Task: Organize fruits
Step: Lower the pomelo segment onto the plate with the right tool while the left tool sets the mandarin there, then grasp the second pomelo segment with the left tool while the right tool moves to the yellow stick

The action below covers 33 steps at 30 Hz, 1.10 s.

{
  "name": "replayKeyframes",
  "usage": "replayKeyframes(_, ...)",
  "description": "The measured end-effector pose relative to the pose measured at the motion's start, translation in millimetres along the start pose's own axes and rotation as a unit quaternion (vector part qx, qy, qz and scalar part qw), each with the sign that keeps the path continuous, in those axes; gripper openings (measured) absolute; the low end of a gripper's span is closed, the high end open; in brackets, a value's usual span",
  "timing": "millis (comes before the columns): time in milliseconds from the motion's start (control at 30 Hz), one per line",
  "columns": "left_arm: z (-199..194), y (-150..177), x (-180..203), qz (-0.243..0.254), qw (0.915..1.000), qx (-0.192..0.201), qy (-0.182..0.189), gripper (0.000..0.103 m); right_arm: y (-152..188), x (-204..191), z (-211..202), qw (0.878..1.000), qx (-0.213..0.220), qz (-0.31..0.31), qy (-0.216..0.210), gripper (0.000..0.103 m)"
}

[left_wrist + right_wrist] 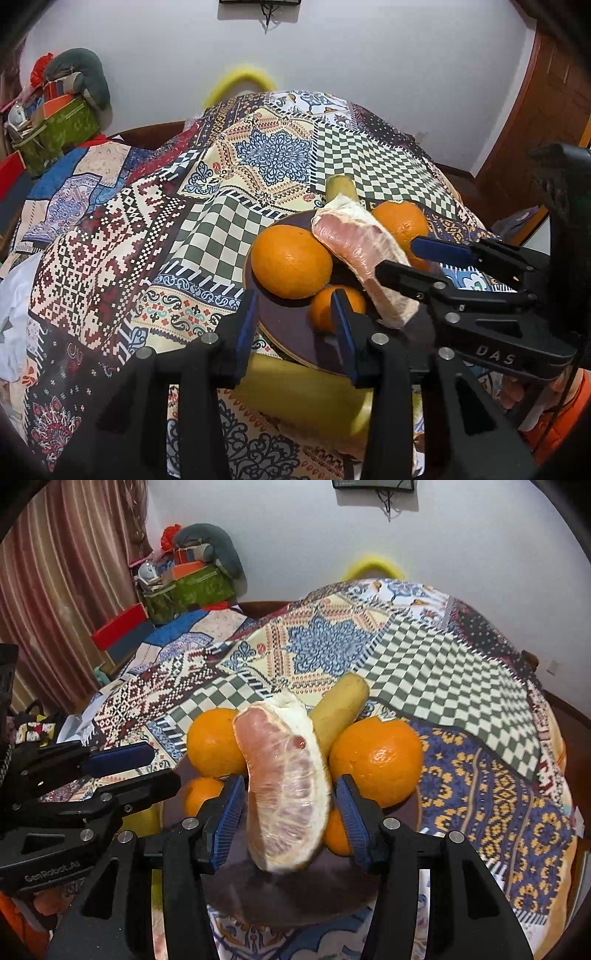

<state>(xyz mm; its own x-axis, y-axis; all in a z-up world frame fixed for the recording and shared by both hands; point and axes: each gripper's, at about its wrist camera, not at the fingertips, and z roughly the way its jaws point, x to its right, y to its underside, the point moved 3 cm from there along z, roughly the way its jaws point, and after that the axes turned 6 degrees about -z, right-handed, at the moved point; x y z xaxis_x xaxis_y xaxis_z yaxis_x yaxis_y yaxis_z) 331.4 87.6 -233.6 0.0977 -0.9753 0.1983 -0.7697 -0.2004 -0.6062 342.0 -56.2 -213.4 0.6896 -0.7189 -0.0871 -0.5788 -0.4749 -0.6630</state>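
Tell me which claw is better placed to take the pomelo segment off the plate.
The right claw. Its open pads already stand on both sides of the pomelo segment. The left claw is at the plate rim near the small orange, beside the segment.

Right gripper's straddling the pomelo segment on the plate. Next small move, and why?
Probably ease the right gripper straight back and up. Its pads stand clear of the pomelo segment on both sides. The segment already lies on the plate, leaning among the oranges, so a sideways move would likely knock it over.
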Motion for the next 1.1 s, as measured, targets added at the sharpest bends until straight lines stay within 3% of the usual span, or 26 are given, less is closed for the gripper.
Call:
replayKeyframes(600, -74, 16, 12, 0.002, 0.9994, 0.032, -0.011, 0.041, 9, -25, -74, 0.999, 0.050, -0.012, 0.018, 0.049)
replayKeyframes(733, -85, 28, 15, -0.003, 0.9993, 0.034, -0.013, 0.049, 16, -30, -93, 0.998, 0.059, -0.012, 0.022, 0.049)
replayKeyframes(1100, -70, 75, 31, -0.010, 0.9996, -0.021, -0.015, 0.055, 53, -31, -119, 0.997, 0.066, 0.001, 0.038, 0.049)
